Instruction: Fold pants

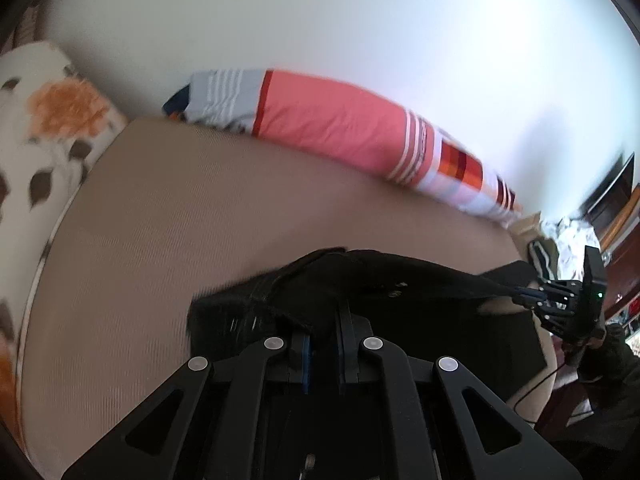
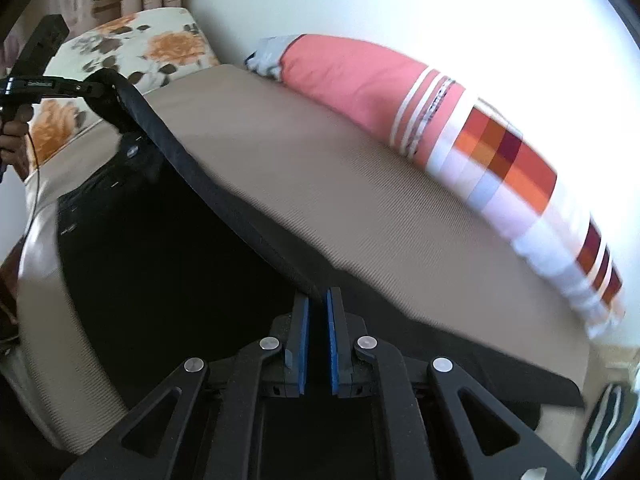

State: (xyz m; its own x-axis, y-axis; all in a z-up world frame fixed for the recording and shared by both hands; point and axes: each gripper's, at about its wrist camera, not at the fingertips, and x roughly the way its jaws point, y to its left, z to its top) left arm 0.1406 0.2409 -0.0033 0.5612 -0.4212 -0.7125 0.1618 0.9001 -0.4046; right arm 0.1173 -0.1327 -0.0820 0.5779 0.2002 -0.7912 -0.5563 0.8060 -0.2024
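Black pants [image 2: 160, 260] hang stretched between both grippers above a beige bed [image 2: 320, 184]. In the right wrist view my right gripper [image 2: 318, 300] is shut on one end of the waistband, which runs taut up to my left gripper [image 2: 86, 88] at the upper left. A hand [image 2: 16, 128] holds that left gripper. In the left wrist view my left gripper [image 1: 323, 340] is shut on bunched black fabric of the pants [image 1: 380, 280]. The right gripper [image 1: 524, 296] pinches the far end at the right edge. The legs drop out of sight below.
A pink striped pillow [image 1: 340, 124] [image 2: 360, 84] lies along the white wall behind the bed [image 1: 200, 208]. A floral pillow [image 1: 52, 120] [image 2: 160, 48] sits at the bed's left end. Clutter and dark furniture [image 1: 616, 196] stand past the bed's right end.
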